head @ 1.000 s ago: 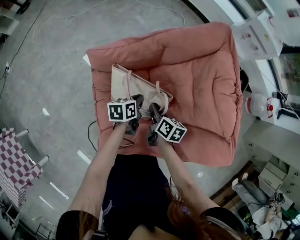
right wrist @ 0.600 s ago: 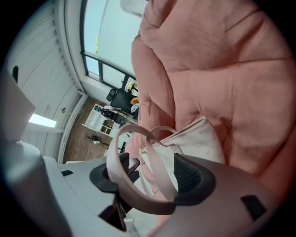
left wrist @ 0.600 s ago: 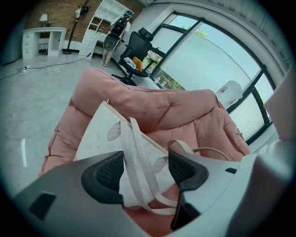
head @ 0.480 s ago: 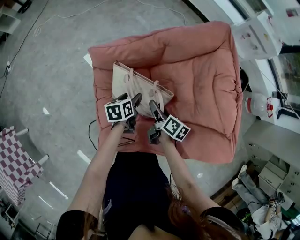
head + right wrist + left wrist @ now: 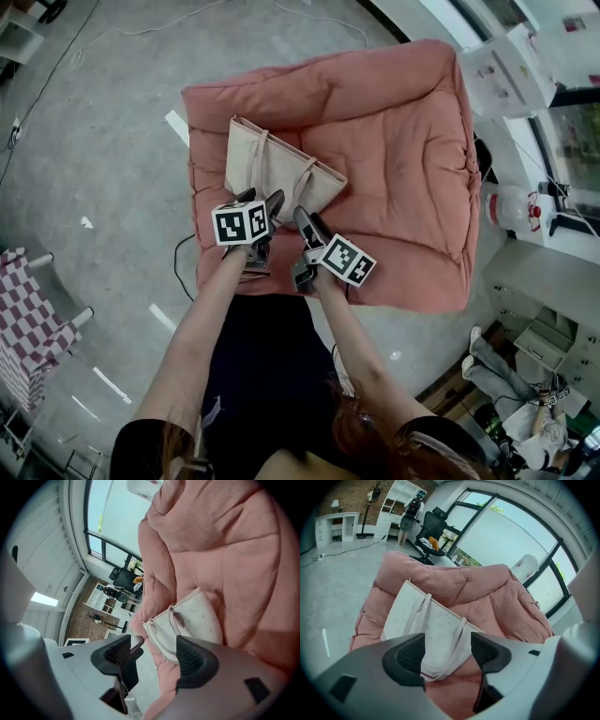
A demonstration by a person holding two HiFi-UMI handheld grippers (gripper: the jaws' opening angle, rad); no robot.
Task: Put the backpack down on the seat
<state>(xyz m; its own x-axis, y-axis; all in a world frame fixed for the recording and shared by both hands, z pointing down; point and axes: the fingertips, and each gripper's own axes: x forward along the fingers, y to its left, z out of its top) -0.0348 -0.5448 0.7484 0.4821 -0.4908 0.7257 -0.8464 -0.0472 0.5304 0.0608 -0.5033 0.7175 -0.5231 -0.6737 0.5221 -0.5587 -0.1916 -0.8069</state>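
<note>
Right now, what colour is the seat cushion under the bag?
Salmon pink. The seat cushion shows best in the head view, under the cream bag.

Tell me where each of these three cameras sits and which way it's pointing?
Head view: on the person's head, looking steeply down at the pink seat; forearms, left gripper and right gripper show.
Left gripper view: rides that gripper, looking along its just-opened jaws, nothing gripped, at the cream bag.
Right gripper view: likewise, just-opened empty jaws, picture tilted sideways.
All three share bag and seat.

one backpack point(image 5: 272, 173), one seat point(image 5: 403, 141), two grippers point(image 5: 261, 199) point(image 5: 309, 223)
</note>
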